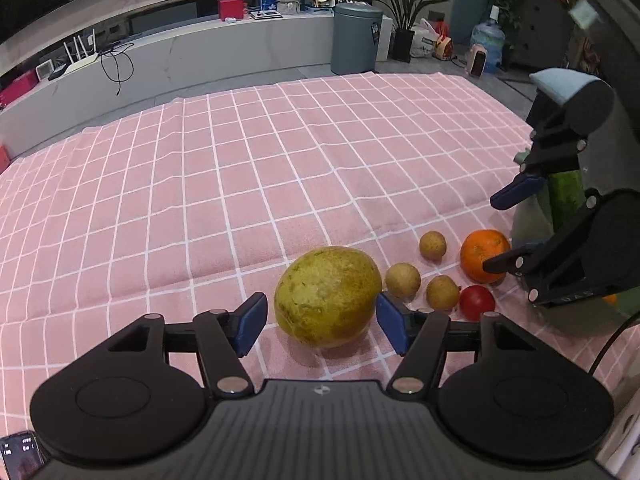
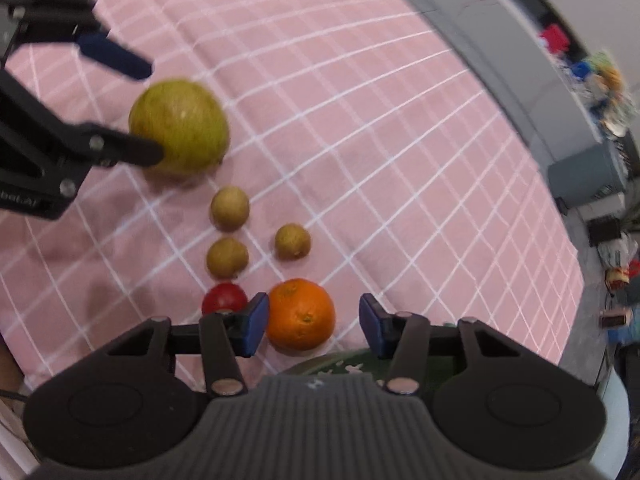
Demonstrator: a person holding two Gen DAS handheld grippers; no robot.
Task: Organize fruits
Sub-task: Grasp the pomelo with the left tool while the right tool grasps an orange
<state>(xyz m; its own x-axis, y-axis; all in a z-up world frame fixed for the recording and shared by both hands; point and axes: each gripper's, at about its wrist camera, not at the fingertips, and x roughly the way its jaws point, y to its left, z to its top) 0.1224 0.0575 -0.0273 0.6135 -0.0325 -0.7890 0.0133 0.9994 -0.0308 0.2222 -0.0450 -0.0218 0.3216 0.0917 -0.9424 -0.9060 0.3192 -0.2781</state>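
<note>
Left wrist view
- Fruit count: we count one large yellow-green fruit (image 1: 328, 297), three small tan fruits (image 1: 403, 280), one orange (image 1: 485, 255) and one small red fruit (image 1: 477, 302), all on the pink checked cloth (image 1: 240, 184).
- Left gripper (image 1: 320, 323): we see its jaws set wide, one blue pad on each side of the large yellow-green fruit; neither pad presses on it.
- Right gripper (image 1: 505, 229): it enters from the right edge, with one finger in front of the orange.
- Surroundings: a grey bin (image 1: 356, 38) and a potted plant (image 1: 404, 20) stand beyond the cloth.

Right wrist view
- Fruit count: we count the same six pieces; this view is motion-blurred.
- Right gripper: jaws part-open around the orange, the left pad just beside it, the right pad clear of it; nothing is gripped.
- Obstruction: the small red fruit sits just behind the left finger; a dark green patterned object (image 2: 344, 364) lies beneath the gripper.
- Left gripper: its fingers flank the large yellow-green fruit at upper left.
</note>
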